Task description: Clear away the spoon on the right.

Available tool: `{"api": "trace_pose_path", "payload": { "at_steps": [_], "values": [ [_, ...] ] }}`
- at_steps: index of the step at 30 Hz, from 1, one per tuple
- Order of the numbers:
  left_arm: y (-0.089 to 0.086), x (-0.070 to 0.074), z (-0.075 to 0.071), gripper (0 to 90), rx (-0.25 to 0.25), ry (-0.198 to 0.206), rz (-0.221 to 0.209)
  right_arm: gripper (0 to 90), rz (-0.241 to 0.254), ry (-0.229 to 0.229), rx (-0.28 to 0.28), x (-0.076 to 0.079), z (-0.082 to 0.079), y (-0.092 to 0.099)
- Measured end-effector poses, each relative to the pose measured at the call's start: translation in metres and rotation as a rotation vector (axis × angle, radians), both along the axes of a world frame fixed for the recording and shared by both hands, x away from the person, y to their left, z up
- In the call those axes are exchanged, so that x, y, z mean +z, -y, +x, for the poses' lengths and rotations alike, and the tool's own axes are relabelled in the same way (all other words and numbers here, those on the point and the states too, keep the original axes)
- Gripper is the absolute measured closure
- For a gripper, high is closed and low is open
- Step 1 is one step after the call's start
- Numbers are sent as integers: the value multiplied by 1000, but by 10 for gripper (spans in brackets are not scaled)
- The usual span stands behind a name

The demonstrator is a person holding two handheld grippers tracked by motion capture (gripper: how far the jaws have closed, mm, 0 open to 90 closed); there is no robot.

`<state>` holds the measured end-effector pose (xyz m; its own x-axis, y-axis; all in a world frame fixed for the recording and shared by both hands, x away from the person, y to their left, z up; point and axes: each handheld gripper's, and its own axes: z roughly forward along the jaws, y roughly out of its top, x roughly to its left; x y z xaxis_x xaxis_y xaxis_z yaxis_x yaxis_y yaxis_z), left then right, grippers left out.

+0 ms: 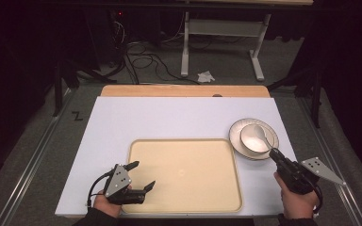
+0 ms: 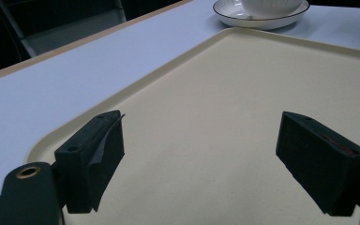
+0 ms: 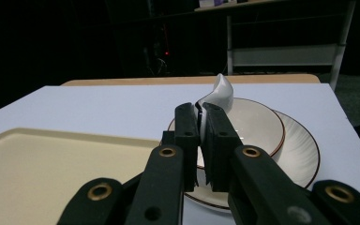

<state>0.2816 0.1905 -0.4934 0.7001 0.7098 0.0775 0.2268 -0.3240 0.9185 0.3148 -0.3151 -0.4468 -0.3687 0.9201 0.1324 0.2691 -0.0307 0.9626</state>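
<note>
Status: early stage. The right tongs are pressed together on the handle of the white spoon, whose scoop lies in the bowl on the plate, at the right of the surface. The spoon appears just gripped, not yet carried clear. The tray is bare, so it is probably the destination; bowl and plate remain outside it. The left tongs are spread wide, holding nothing, above the tray's near left corner.
</note>
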Motion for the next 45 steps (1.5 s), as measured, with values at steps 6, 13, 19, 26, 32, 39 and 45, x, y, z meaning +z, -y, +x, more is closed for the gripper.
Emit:
{"api": "trace_pose_path", "payload": {
  "at_steps": [6, 13, 19, 26, 32, 39, 45],
  "values": [
    [0, 0, 0, 159, 4, 3, -2, 874, -15, 18, 37, 2, -3, -7],
    [0, 0, 0, 159, 4, 3, -3, 875, -29, 24, 85, 3, -5, -20],
    [-1, 1, 0, 159, 9, 6, -11, 874, -36, 30, 129, 0, -5, -30],
    [-4, 2, -1, 159, 26, 26, -36, 874, -40, 25, 163, -3, -4, -40],
    [-10, 5, -1, 159, 44, 46, -88, 874, -36, 13, 198, -6, -4, -52],
    [-14, 6, -2, 159, 67, 67, -129, 874, -32, -2, 261, -12, -4, -67],
    [-14, 6, -2, 159, 70, 71, -131, 874, -49, -23, 314, -19, -2, -85]
  ]
}}
